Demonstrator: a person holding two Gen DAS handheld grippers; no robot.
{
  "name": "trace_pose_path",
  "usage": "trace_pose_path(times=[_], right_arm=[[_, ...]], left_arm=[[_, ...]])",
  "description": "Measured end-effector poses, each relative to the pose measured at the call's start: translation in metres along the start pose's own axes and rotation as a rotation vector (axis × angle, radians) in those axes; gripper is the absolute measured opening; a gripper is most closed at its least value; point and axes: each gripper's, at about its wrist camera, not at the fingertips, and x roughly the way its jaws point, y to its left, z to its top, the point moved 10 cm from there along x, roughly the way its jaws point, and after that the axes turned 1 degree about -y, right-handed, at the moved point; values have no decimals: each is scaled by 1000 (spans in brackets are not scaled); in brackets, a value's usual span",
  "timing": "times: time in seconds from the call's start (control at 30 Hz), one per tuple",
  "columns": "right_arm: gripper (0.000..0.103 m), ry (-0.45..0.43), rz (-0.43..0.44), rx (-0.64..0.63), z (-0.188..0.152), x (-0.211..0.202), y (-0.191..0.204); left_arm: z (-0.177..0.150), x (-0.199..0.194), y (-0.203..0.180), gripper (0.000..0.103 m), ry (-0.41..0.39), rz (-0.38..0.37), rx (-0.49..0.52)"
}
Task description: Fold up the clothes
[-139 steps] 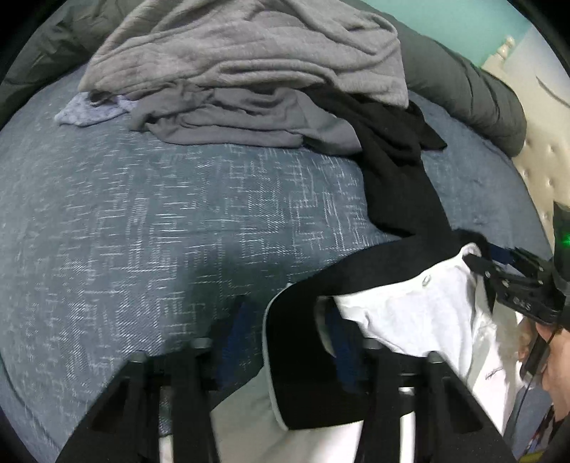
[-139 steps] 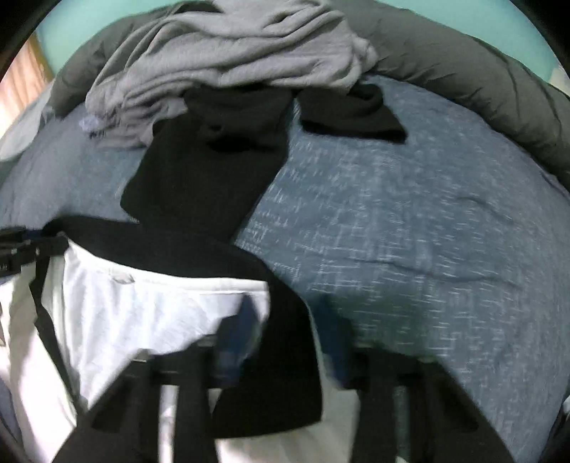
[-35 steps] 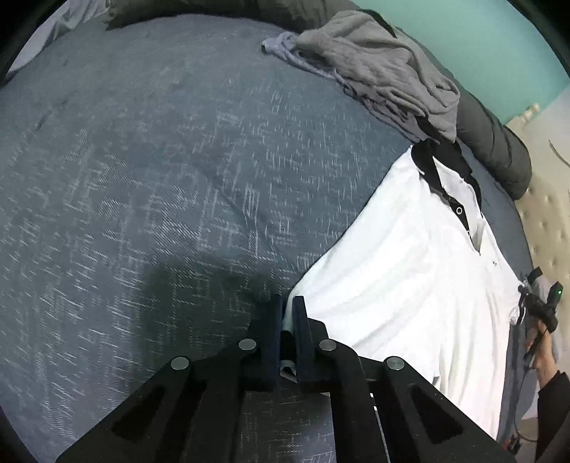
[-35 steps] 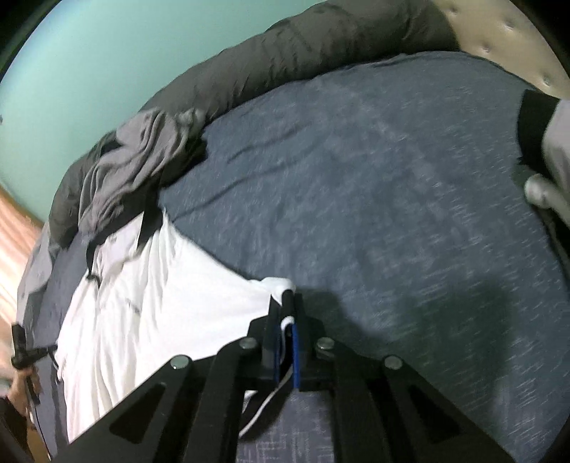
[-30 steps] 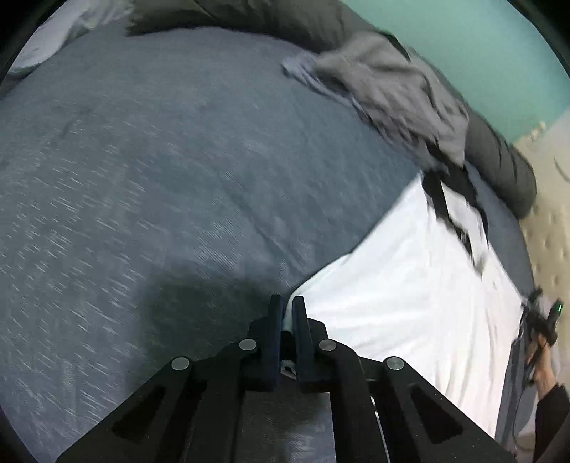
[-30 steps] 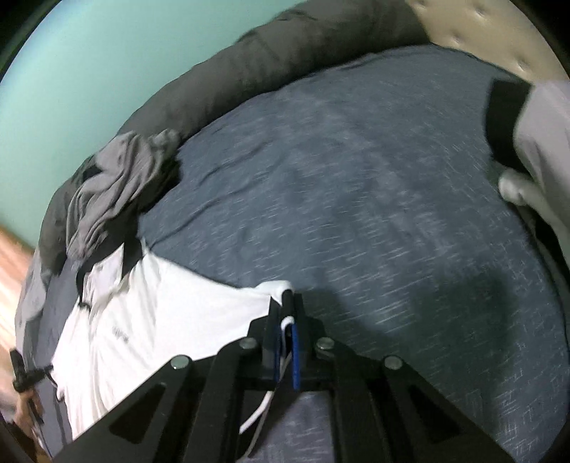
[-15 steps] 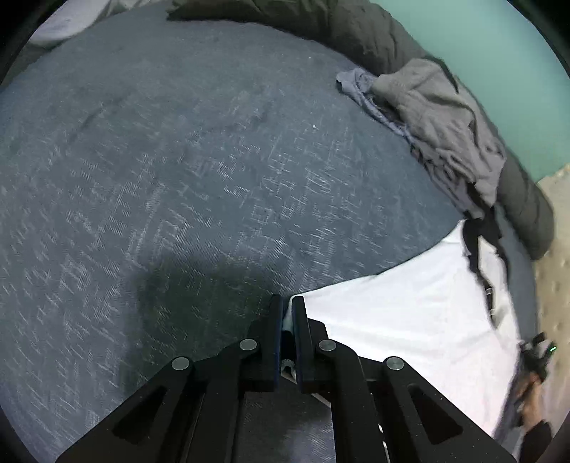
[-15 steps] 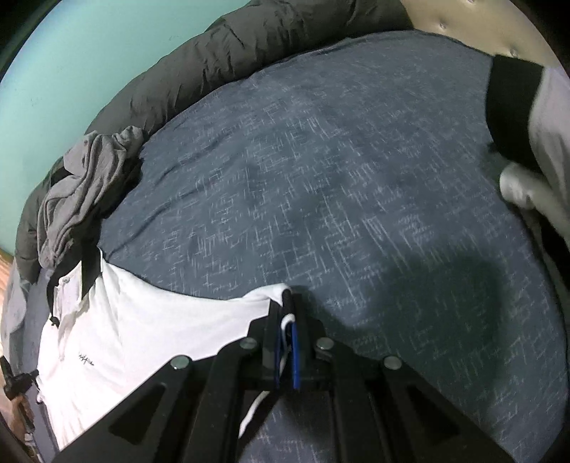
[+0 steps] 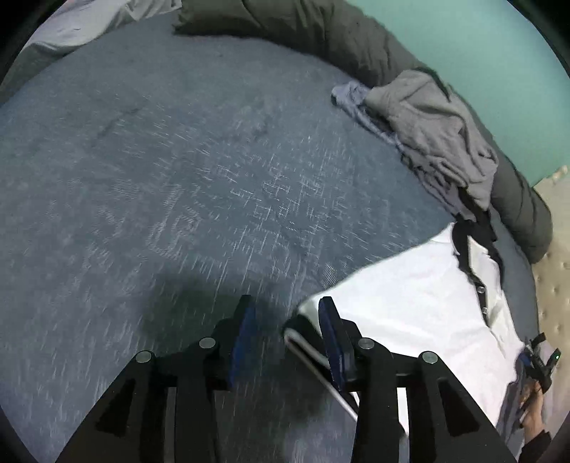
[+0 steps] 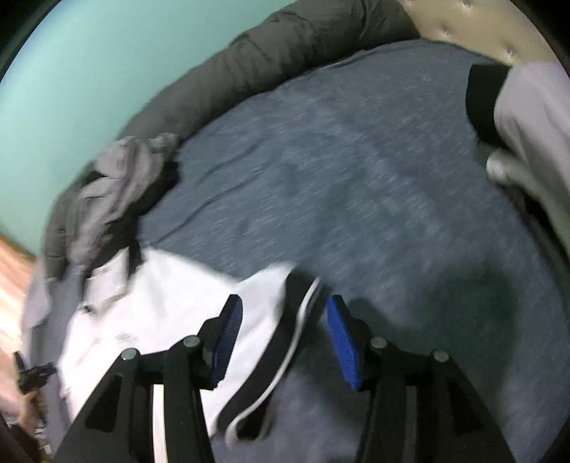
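Observation:
A white polo shirt with black collar and black sleeve bands lies spread flat on the blue-grey bedspread. In the left wrist view my left gripper has its jaws opening. The black-edged sleeve cuff lies between them, loose against the right pad. In the right wrist view the same shirt stretches off to the left. My right gripper is opening too, and the other black sleeve cuff rests between its blue pads without being pressed.
A heap of grey and black clothes lies at the far edge against a rolled dark grey duvet. A grey and black garment sits at the right near the padded headboard. A teal wall stands behind.
Both grippers were shut on the sleeve cuffs half a second ago; now both have let go and their jaws stand apart. The cuffs have dropped onto the bedspread.

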Motion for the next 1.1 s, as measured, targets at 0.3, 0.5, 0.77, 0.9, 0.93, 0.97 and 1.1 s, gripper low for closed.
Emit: trace_pose_path(times=[0.3, 0.5, 0.77, 0.9, 0.93, 0.97, 1.1], right_arm=[[49, 79, 92, 43, -61, 1, 14], [15, 93, 114, 9, -67, -1, 18], [1, 65, 123, 3, -60, -2, 13], [1, 41, 132, 4, -55, -8, 9], [1, 35, 132, 7, -54, -10, 6], [1, 28, 130, 13, -52, -12, 4], [1, 38, 116, 21, -54, -10, -8]], left_arm=[[-79, -16, -43, 45, 68, -179, -55], [-102, -18, -71, 45, 71, -242, -67], [-110, -7, -76, 3, 96, -210, -4], [-106, -14, -73, 2, 77, -205, 17], [-105, -17, -69, 1, 70, -199, 20], [-105, -21, -65, 1, 64, -193, 22], [-106, -27, -50, 1, 71, -189, 7]])
